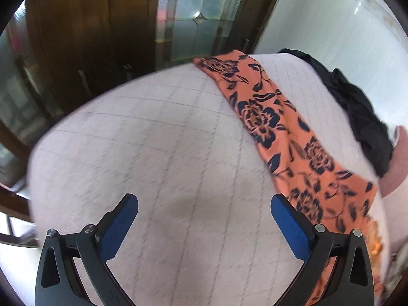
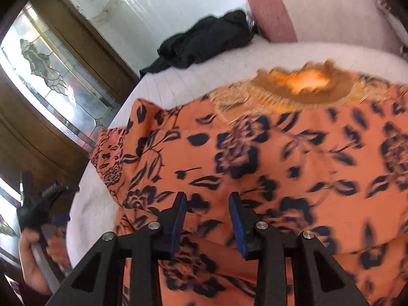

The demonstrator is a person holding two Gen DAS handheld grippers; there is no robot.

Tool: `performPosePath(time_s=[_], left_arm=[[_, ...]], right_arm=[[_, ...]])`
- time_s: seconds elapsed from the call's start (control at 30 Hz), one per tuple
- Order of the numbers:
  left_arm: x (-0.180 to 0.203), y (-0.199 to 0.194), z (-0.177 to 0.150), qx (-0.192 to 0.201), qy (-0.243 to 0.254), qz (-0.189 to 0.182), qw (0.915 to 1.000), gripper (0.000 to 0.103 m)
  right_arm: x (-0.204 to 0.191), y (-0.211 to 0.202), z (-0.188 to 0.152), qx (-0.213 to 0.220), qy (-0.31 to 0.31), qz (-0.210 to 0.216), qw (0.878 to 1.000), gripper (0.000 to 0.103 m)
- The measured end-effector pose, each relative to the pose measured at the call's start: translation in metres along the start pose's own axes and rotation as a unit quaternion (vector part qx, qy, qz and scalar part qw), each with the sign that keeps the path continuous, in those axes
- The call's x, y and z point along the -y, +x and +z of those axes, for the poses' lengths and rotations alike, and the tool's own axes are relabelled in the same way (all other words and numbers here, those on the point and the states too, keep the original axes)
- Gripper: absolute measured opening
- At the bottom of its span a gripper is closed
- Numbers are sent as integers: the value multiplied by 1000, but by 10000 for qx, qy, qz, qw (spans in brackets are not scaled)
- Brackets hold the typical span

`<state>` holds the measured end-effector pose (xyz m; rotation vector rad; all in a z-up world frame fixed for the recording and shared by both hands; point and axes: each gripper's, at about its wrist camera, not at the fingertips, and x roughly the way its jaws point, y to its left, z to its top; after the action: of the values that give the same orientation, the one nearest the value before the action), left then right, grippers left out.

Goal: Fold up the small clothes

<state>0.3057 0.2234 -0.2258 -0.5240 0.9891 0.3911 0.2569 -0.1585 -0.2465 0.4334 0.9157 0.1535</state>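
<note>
Floral orange garment (image 2: 255,153) lies on quilted bed (image 1: 153,132); right gripper (image 2: 207,199) narrow above it, pads not pressing; left gripper (image 1: 204,201) wide, empty beside it.

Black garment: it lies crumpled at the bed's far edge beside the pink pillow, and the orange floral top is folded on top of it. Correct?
Not quite. The black garment is crumpled beside the pink pillow, but the orange floral top lies apart from it, spread on the white quilt, not on top. The right wrist view shows the gap.

Home bedroom: quilted bed (image 1: 158,137), pillow (image 2: 270,12).
</note>
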Motion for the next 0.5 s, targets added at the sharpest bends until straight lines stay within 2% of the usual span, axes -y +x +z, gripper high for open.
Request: performPosePath(time_s=[0.1, 0.13, 0.2, 0.33, 0.4, 0.5], left_arm=[[-4, 13, 13, -122, -281, -591, 9978, 103], [-4, 18, 18, -151, -368, -776, 9962, 103], [1, 27, 27, -127, -428, -964, 9943, 103], [13, 43, 46, -117, -468, -1407, 9889, 101], [16, 51, 57, -73, -498, -1431, 9884, 95], [18, 63, 74, 39, -532, -1460, 9878, 90]], right_arm=[[23, -10, -9, 49, -29, -239, 9997, 38], [35, -7, -13, 14, 97, -199, 9998, 38], [47, -12, -23, 325, 197, 137, 9992, 38], [50, -11, -26, 457, 260, 183, 9985, 39], [53, -11, -28, 510, 307, 292, 9978, 39], [67, -10, -29, 576, 642, 717, 9937, 39]])
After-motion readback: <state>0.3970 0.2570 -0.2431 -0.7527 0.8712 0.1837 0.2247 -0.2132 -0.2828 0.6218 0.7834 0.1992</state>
